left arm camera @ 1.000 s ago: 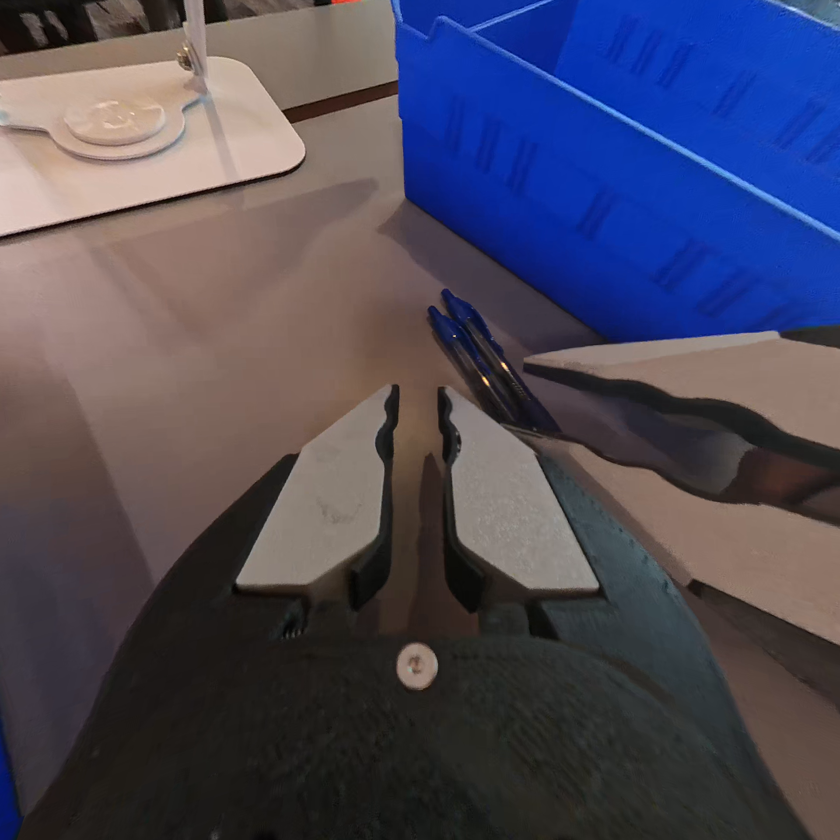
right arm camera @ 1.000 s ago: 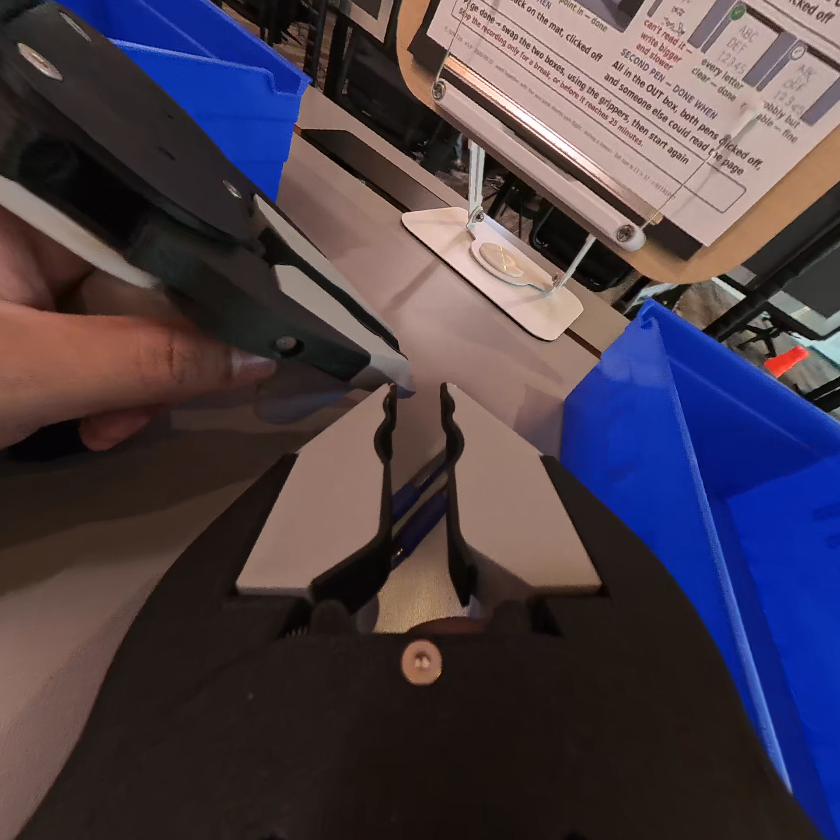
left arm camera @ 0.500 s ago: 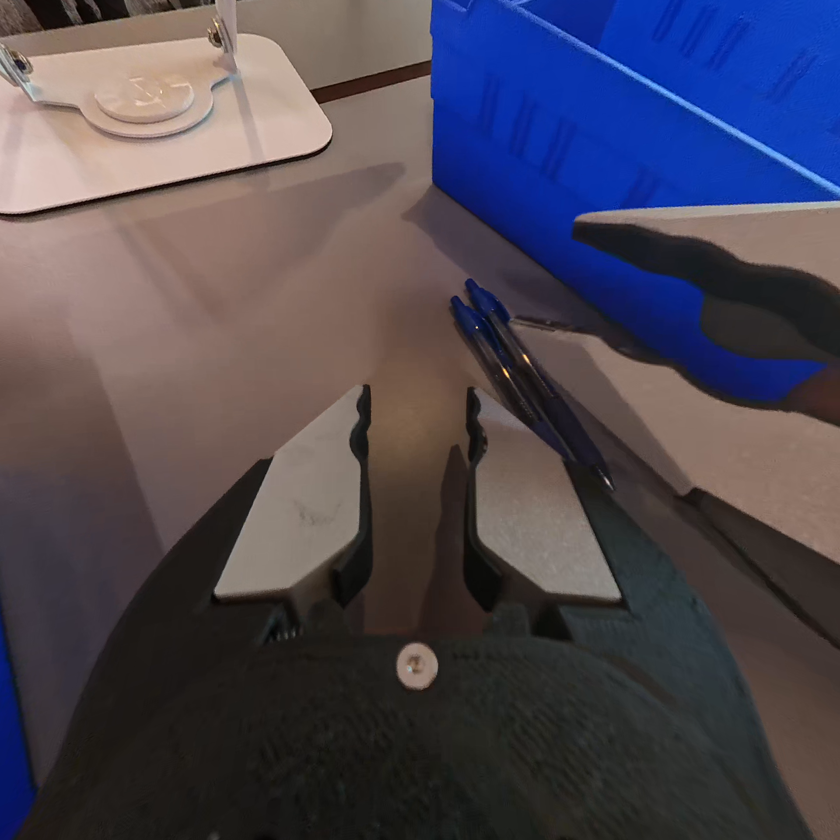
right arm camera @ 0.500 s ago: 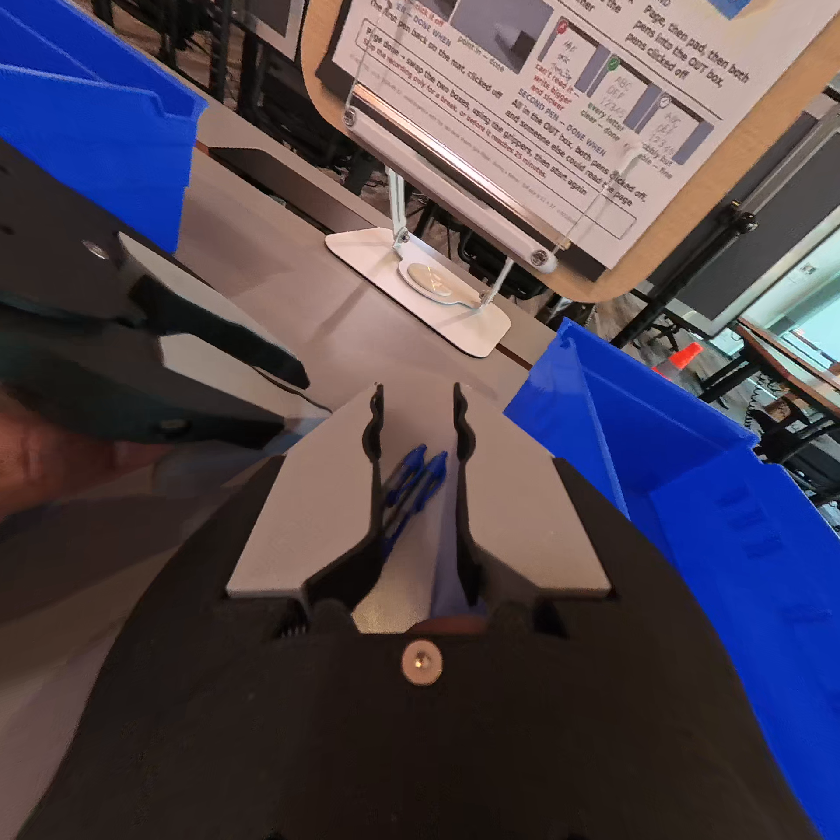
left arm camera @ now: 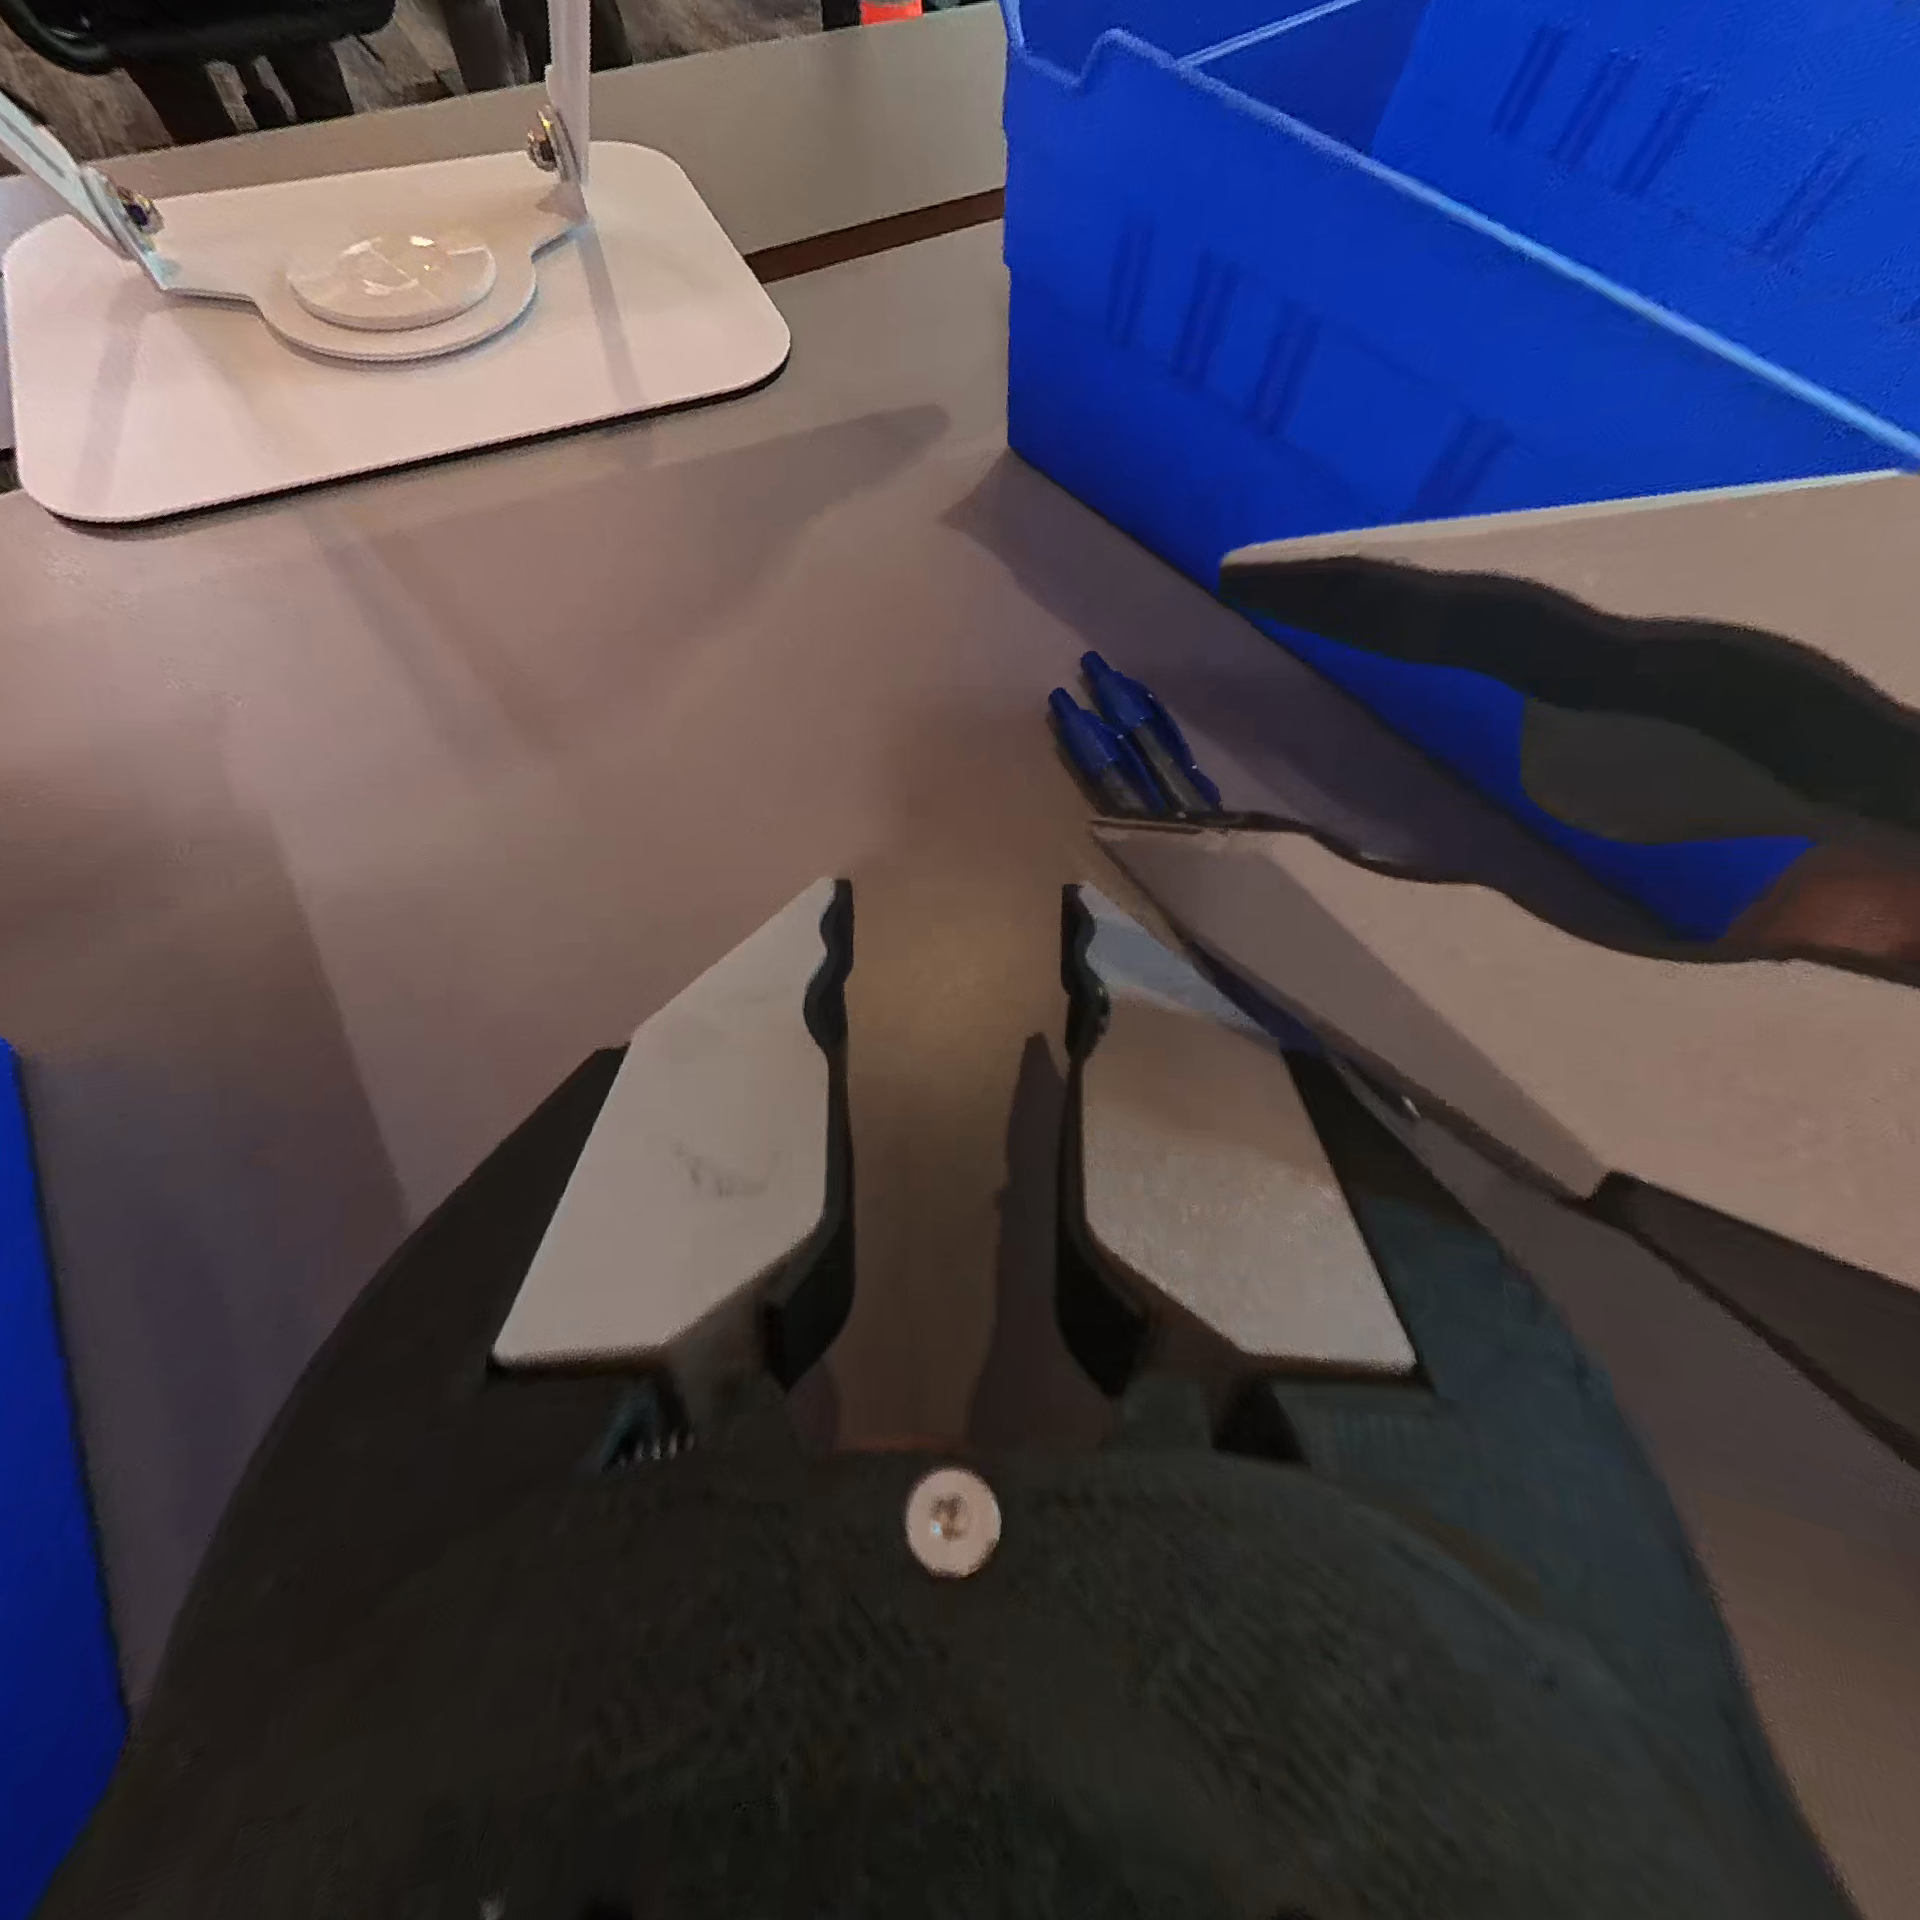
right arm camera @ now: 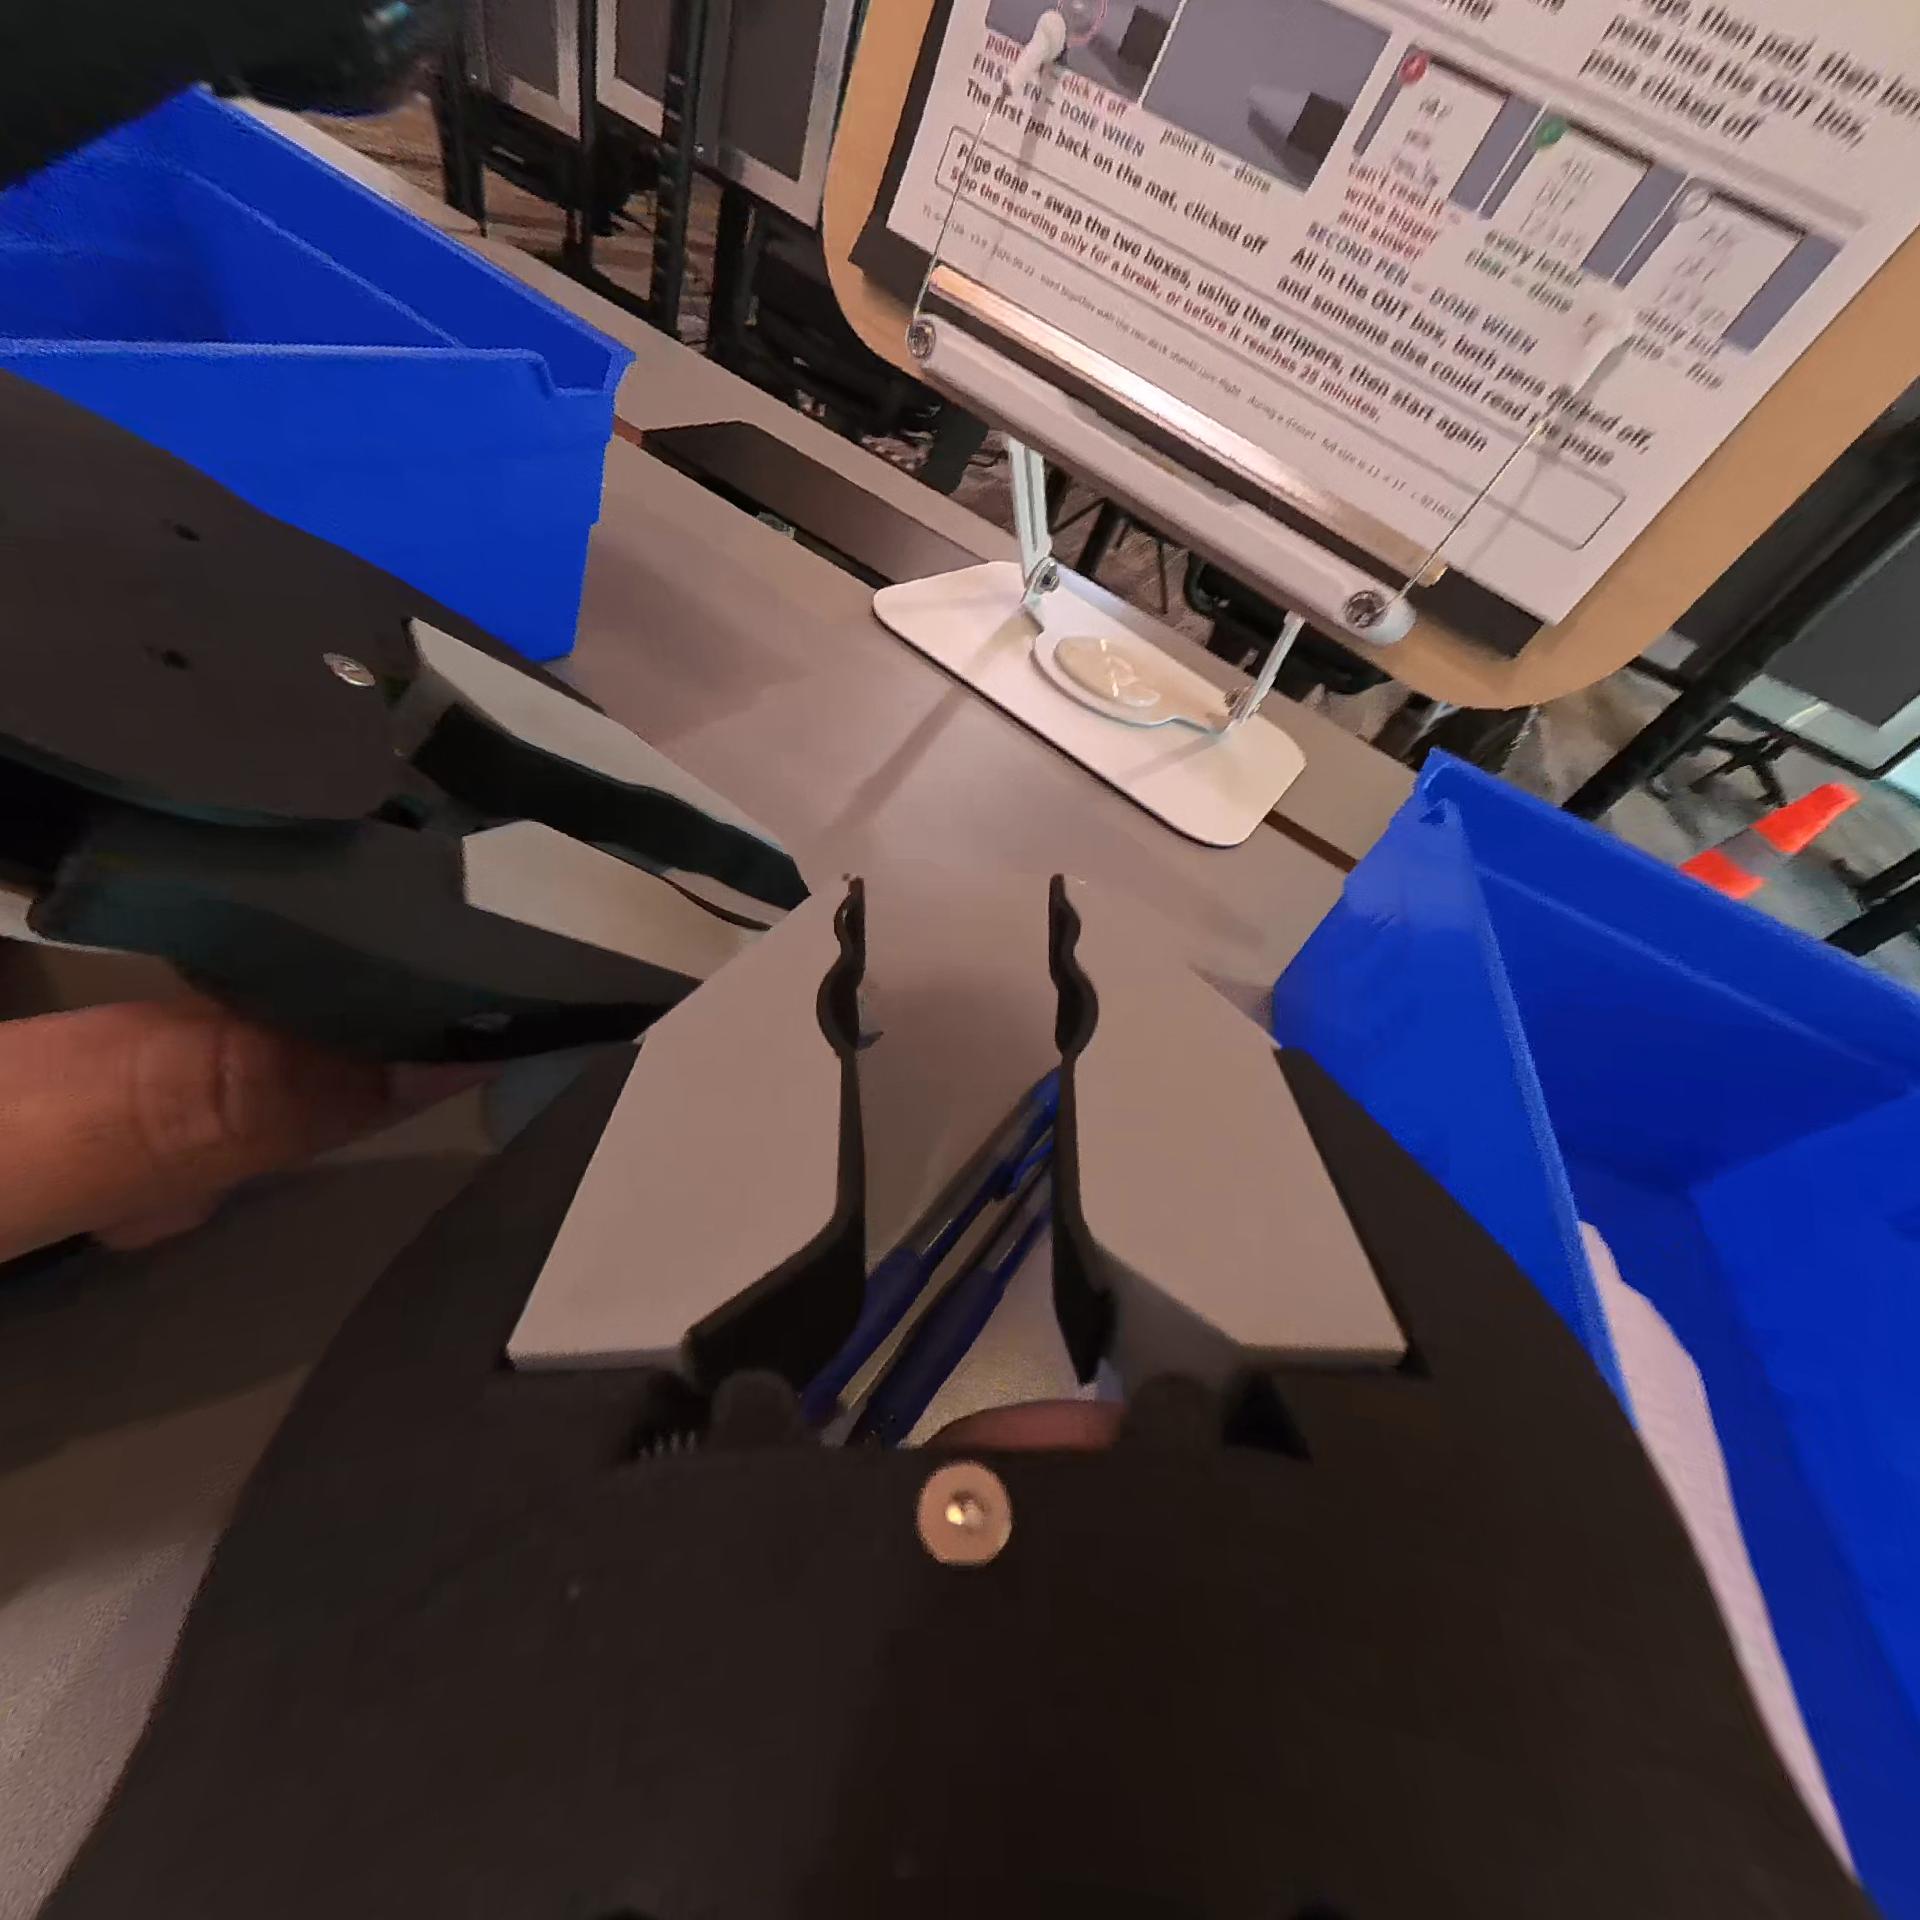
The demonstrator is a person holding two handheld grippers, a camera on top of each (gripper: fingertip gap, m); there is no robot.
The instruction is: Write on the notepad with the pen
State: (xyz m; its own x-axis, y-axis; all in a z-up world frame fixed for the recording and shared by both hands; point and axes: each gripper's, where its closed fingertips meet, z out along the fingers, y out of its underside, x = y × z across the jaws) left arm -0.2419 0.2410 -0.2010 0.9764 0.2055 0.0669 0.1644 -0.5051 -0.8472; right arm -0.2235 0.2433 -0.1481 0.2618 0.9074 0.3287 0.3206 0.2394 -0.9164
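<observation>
Two blue pens lie side by side on the grey table beside a blue bin. In the right wrist view the pens show below the gap of my right gripper, which is open and holds nothing. In the left wrist view the right gripper reaches in from the right, and its lower finger hides the pens' near ends. My left gripper is open and empty, just left of the pens. A white lined page lies inside the right blue bin.
A blue bin stands right of the pens; it also shows in the right wrist view. Another blue bin stands at the far left. An instruction board on a white stand base is behind. A hand holds the left gripper. One gripper's finger ends stand about 6 cm off the other's.
Both grippers' fingers have spread wider. The right gripper has moved forward over the pens, so they now sit deeper between its fingers. The pens have not moved.
</observation>
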